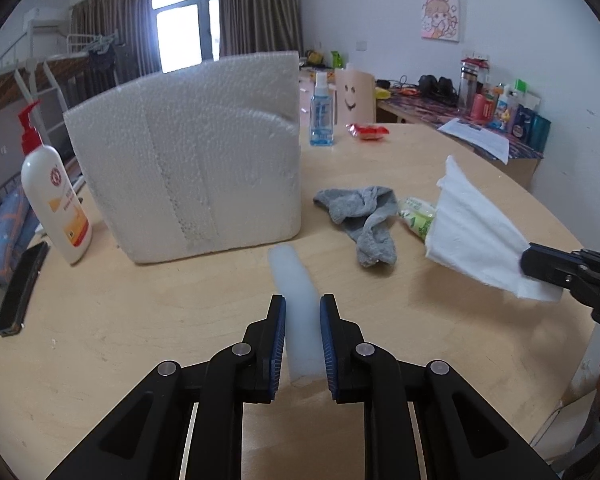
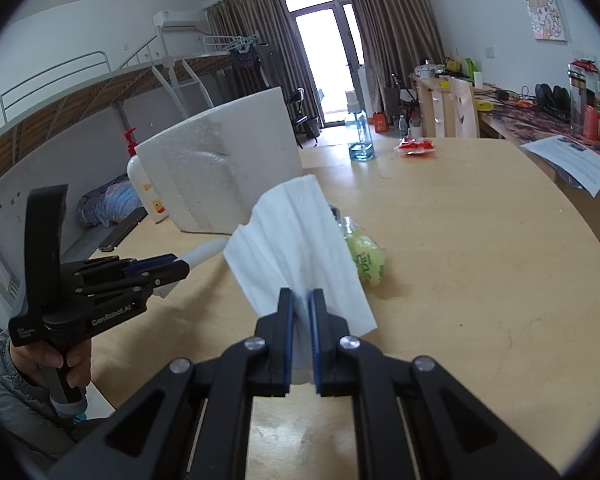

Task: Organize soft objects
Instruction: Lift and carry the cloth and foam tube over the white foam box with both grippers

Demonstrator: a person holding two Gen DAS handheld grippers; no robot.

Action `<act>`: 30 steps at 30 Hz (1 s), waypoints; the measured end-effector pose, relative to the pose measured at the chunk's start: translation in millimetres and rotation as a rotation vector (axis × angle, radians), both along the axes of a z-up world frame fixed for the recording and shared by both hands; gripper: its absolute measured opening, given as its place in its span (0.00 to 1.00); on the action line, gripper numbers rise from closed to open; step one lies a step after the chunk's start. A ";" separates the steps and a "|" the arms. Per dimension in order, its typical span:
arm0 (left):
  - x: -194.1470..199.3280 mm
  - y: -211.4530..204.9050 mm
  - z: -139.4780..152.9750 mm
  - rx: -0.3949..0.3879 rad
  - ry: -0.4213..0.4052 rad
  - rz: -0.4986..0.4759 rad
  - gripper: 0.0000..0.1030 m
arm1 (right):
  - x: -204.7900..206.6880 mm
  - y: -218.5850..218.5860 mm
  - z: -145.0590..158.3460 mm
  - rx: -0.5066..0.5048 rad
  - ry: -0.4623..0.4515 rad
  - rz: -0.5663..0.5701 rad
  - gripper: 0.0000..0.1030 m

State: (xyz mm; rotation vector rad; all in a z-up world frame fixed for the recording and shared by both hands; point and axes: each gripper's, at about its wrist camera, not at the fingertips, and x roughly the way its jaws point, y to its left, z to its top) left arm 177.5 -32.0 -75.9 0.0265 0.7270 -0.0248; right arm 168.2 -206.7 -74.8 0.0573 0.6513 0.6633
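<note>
Tissue (image 2: pixel 300 240): white, creased sheet pinched at its lower edge in the right claw (image 2: pixel 301 296), fanning upward above the bench (image 2: pixel 480 260); in the left wrist view it spreads out from that claw's tips at the right edge.
Right claw: clamped tight on the tissue, blue pads (image 2: pixel 287 332) pressed against the sheet.
Foam cylinder (image 1: pixel 296 292): pale, translucent white, lying lengthwise between the left claw's pads and pointing toward the foam block.
Left claw (image 1: pixel 303 304): narrow, gripping the foam cylinder on both sides.
Grey sock (image 1: pixel 364 220): crumpled on the bench, between the foam block and the tissue pack.
Tissue pack (image 1: pixel 418 216): green and white, lying on the bench beside the sock, partly hidden by the held tissue.
Foam block (image 1: pixel 188 156): large white packing piece standing at the bench's left side.
Lotion bottle (image 1: pixel 54 196): white with red pump, left of the foam block.
Spray bottle (image 1: pixel 322 114): clear blue, far side of the bench, near a red packet (image 1: pixel 368 131).
</note>
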 end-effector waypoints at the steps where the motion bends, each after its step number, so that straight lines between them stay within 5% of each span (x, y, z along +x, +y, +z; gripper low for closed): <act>1: -2.2 0.5 2.1 0.003 -0.007 -0.008 0.18 | -0.9 1.0 0.1 0.002 -0.001 -0.002 0.10; 30: -51.2 43.7 69.9 0.034 -0.282 -0.021 0.18 | -28.8 54.0 54.3 0.022 -0.195 -0.010 0.10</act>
